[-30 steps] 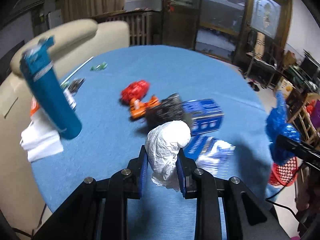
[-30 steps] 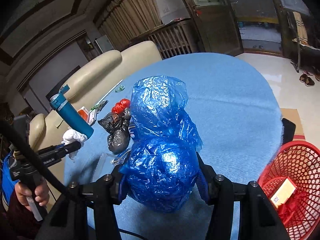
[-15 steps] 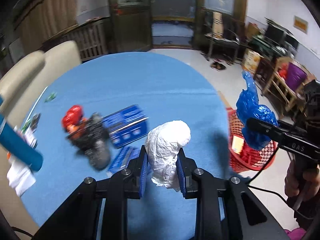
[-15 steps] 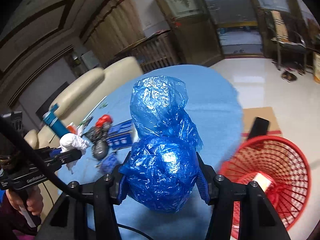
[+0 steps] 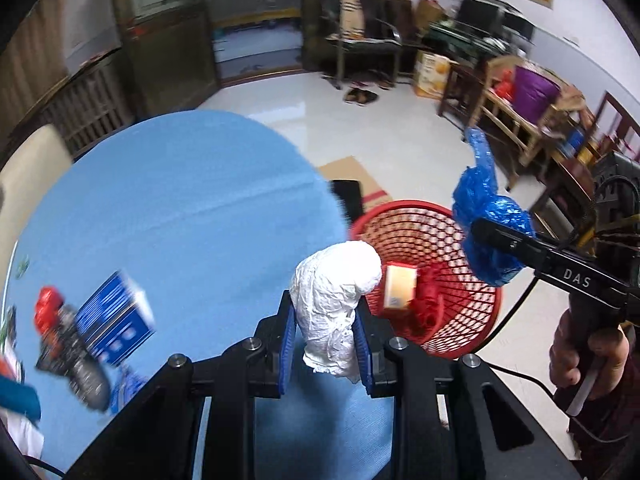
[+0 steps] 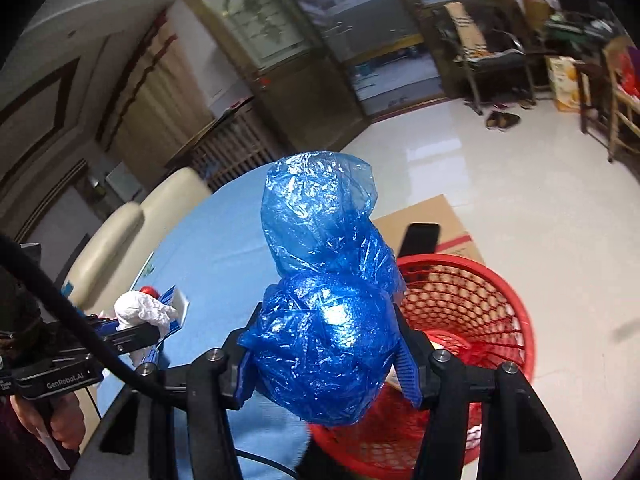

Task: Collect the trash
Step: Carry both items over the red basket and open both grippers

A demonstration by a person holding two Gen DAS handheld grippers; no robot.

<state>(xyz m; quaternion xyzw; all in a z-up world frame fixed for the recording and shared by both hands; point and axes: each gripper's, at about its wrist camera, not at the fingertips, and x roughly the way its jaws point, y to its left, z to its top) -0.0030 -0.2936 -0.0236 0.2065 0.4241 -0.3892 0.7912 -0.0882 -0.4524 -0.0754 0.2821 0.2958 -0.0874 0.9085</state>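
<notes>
blue bag [image 6: 326,316]: crumpled plastic wad, clamped in your right hand-held gripper [image 6: 326,344]; it hangs over the near rim of the red basket [image 6: 500,300].
white wad [image 5: 334,300]: crumpled paper or plastic, pinched tight in your left hand-held gripper [image 5: 326,344]; it sits over the tabletop [image 5: 180,216] edge, just beside the basket, not yet above it.
basket: on the floor beside the tabletop, already holding a small yellow box [image 5: 400,286] and some red stuff.
step in hand: carry both wads over the basket mouth and drop them.
how to do it well: centre each wad over the opening before you release (blue is light, it may drift or cling to a pad); open wide and let it fall clear. Drop blue first, since it's nearer, then bring the left across so the grippers don't collide.
left view only: basket contents, leftover trash on the tabletop (blue carton [image 5: 116,328], dark bag [image 5: 76,360], red piece [image 5: 48,308]).
right view only: how far the blue bag overlaps the rim; the bag itself hides much of the basket interior.
</notes>
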